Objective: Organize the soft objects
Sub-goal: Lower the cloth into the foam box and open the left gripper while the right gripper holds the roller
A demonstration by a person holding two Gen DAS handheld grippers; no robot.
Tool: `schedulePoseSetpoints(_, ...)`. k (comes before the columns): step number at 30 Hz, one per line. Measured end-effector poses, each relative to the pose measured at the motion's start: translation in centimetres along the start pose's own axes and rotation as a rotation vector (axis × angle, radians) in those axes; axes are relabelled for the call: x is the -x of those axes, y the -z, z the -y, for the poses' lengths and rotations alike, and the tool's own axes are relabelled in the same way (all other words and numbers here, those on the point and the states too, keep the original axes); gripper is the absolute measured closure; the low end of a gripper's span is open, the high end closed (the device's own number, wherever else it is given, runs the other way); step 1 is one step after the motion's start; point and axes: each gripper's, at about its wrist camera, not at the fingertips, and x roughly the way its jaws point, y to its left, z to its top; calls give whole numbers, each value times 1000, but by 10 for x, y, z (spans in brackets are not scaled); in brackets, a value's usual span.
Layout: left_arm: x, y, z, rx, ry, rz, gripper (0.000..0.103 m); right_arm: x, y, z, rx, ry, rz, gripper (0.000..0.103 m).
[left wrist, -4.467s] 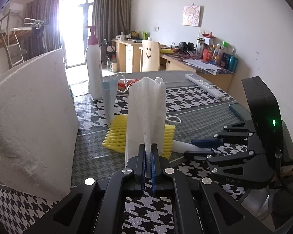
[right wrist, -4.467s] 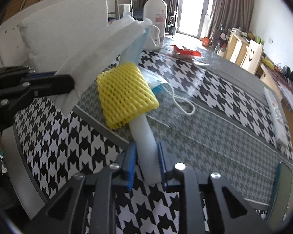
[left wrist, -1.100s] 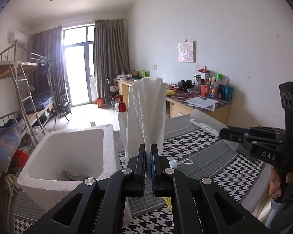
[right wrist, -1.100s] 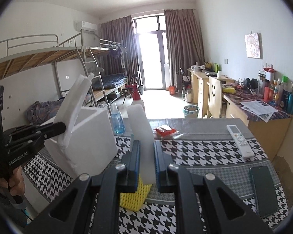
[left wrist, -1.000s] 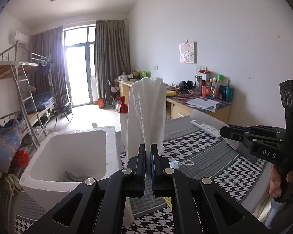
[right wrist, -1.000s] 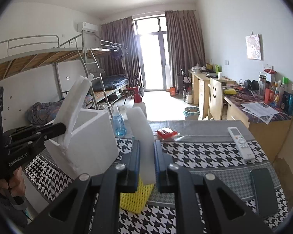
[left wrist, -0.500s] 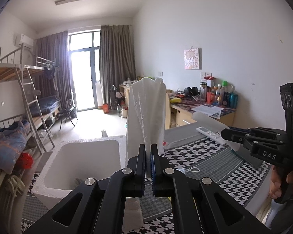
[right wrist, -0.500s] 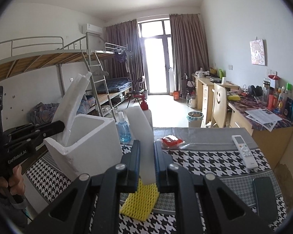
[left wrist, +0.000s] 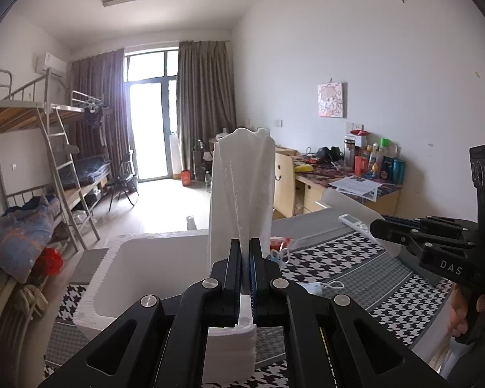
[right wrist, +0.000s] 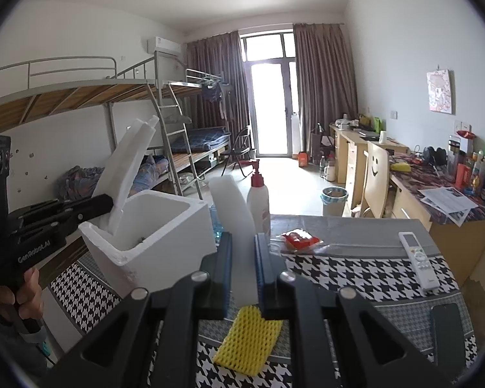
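Standing left of centre, the white foam box [right wrist: 165, 242] is open; its contents are unclear. Left gripper [left wrist: 245, 255] fingers pinch folded white sheets [left wrist: 242, 187] above it. Right gripper [right wrist: 244, 252] fingers pinch a foam strip [right wrist: 232, 207]; yellow netting [right wrist: 247, 342] lies on the bench [right wrist: 355, 271].

Left gripper [left wrist: 245, 260] clamps the folded white foam sheet [left wrist: 242, 190] upright above the open white foam box [left wrist: 139, 278]; right gripper [left wrist: 376, 228] holds another foam piece [left wrist: 352, 205] alongside.

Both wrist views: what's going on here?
A person holds a gripper in each hand. The left gripper is shut on a folded white tissue sheet over the open white foam box. The right gripper is shut on a white foam strip, raised above the yellow foam net sleeve on the houndstooth table.
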Motion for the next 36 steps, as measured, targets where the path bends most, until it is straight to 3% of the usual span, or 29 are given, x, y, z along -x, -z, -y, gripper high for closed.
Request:
schedulePoseSetpoints(11, 1, 3, -19, 26, -62, -12, 98, -17, -3, -16, 18, -42, -11, 87)
schedulePoseSetpoints(36, -18, 7, -58, 72, -121, -69, 98, -42, -10, -41, 58, -73, -36, 87)
